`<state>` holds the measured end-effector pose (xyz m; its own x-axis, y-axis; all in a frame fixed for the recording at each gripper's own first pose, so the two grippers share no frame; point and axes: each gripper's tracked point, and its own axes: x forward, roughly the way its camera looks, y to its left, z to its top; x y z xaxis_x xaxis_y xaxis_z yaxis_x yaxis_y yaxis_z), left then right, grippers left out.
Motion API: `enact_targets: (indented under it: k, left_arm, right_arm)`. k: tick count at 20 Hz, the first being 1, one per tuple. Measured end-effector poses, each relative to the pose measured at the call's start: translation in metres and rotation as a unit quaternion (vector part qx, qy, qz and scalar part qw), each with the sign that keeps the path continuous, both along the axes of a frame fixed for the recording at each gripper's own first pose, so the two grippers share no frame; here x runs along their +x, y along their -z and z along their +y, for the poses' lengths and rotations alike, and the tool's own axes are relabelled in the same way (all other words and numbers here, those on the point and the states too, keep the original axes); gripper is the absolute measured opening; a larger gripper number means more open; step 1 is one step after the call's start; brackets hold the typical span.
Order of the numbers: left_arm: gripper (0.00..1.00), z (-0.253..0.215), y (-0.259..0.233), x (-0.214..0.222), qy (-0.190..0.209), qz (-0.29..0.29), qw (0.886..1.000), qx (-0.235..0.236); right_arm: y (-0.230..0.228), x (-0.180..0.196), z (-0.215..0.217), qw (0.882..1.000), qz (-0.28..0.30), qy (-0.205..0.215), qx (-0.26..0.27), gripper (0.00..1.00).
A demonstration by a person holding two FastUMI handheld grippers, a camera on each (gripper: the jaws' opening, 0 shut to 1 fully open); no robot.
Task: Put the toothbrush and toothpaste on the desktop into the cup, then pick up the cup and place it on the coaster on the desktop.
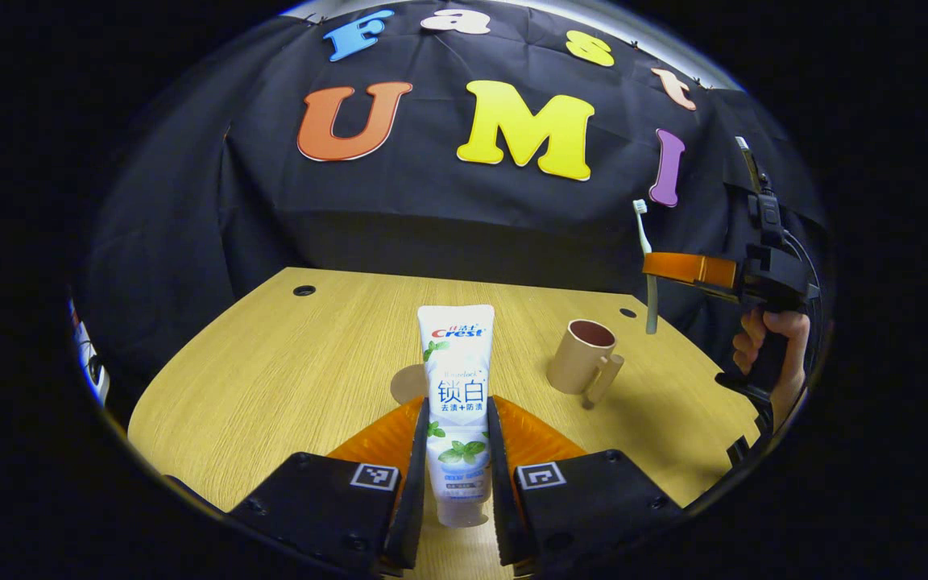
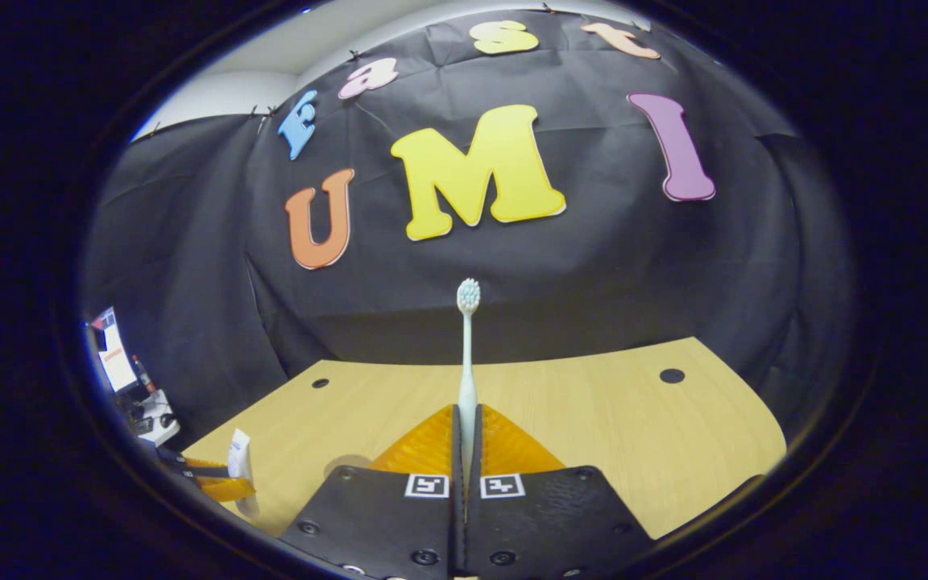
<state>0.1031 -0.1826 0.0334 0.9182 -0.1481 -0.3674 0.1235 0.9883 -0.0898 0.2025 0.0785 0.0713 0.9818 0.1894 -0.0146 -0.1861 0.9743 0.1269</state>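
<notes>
While grippers hold items, wooden desktop [image 1: 287, 362] bears cup [image 1: 581, 357]

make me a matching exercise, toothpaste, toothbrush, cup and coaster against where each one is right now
Things:
1. toothpaste
2. toothbrush
3. cup
4. coaster

Places:
A. standing empty on the desk
B. flat on the desk behind the tube
C. held upright in the right claw
D. clamped in the left claw

Pairs: 1-D, 2-C, 3-A, 4-B
</notes>
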Motion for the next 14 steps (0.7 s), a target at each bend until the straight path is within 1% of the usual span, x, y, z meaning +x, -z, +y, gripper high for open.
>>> enact_targets:
  k: [3,7,8,11,14]
  left_arm:
    - [0.39,0.000,-0.006,0.013,-0.003,-0.016,1.000,-0.004]
    - [0.39,0.004,-0.017,0.021,-0.016,-0.044,0.999,-0.005]
    - [0.39,0.006,-0.021,0.023,-0.023,-0.052,0.998,-0.008]
    - [0.39,0.006,-0.024,0.030,-0.038,-0.071,0.997,-0.016]
    - [0.39,0.008,-0.028,0.035,-0.047,-0.084,0.995,-0.012]
  right_arm:
    - [0.006,0.027,0.007,0.999,-0.020,0.005,-0.028,0.00]
    - [0.026,0.056,0.012,0.995,-0.049,0.025,-0.086,0.00]
    - [0.029,0.059,0.013,0.994,-0.058,0.027,-0.092,0.00]
    - [0.031,0.063,0.015,0.994,-0.072,0.030,-0.073,0.00]
    - [0.043,0.065,0.014,0.993,-0.077,0.037,-0.081,0.01]
